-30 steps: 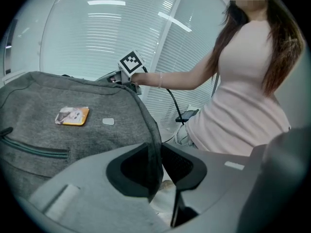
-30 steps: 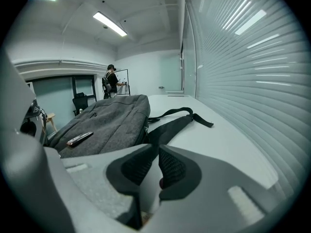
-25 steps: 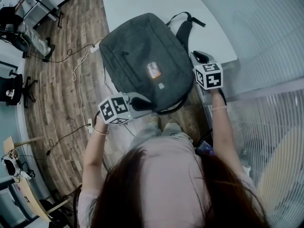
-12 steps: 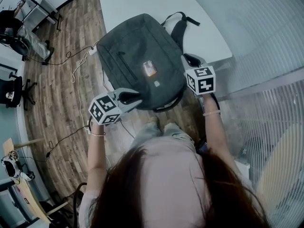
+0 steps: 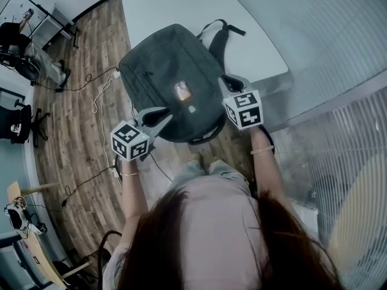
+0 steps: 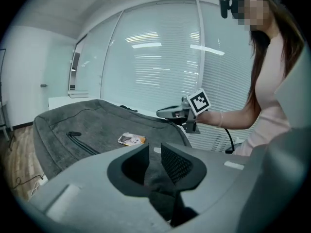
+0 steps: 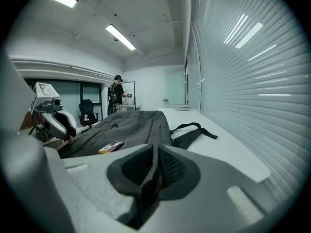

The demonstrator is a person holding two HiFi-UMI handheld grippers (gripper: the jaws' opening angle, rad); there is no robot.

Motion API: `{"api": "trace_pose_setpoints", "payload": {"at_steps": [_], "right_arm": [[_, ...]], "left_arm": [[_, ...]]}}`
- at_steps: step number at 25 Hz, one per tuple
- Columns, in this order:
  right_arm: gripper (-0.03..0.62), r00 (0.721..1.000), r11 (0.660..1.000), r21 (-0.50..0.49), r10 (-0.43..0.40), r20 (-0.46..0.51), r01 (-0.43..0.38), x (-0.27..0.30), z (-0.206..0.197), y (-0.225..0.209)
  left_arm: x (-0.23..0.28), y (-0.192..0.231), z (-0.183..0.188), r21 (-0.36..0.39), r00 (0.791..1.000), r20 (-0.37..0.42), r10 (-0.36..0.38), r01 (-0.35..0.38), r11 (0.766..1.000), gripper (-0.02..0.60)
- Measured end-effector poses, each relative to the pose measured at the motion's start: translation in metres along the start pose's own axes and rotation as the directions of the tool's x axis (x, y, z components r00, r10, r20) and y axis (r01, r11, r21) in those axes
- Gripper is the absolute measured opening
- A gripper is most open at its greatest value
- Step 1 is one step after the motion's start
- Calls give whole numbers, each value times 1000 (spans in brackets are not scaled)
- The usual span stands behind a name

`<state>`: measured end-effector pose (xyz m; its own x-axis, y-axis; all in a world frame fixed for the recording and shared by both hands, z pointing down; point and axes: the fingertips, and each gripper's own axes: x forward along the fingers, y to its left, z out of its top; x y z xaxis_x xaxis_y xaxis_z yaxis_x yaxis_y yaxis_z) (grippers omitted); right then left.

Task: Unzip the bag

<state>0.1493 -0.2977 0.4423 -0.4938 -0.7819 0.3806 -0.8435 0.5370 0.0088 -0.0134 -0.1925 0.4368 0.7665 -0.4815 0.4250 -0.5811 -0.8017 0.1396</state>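
In the head view, the bag (image 5: 169,71) lies flat on the white table (image 5: 181,5) at upper centre. The left gripper (image 5: 158,118) is at its lower-left corner and the right gripper (image 5: 225,83) at its right edge, probably to steady it for unzipping. In the left gripper view, the jaws have just closed a little further and grasp a thick fold of fabric. In the right gripper view, the jaws are clenched on a thin edge of the bag.

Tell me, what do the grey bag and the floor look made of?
Bag: probably woven fabric, matte heathered grey, with soft folds at its edges. Floor: wood or wood-look laminate, shown by brown planks with visible grain and seams.
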Motion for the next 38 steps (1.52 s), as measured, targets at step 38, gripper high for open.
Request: {"api": "trace_pose_setpoints", "payload": {"at_steps": [38], "right_arm": [[3,982,999,43,15,190,-24,-79,29,77]], "left_arm": [[-46,-9,41,-15,933,251,260,-265,964,11]]}}
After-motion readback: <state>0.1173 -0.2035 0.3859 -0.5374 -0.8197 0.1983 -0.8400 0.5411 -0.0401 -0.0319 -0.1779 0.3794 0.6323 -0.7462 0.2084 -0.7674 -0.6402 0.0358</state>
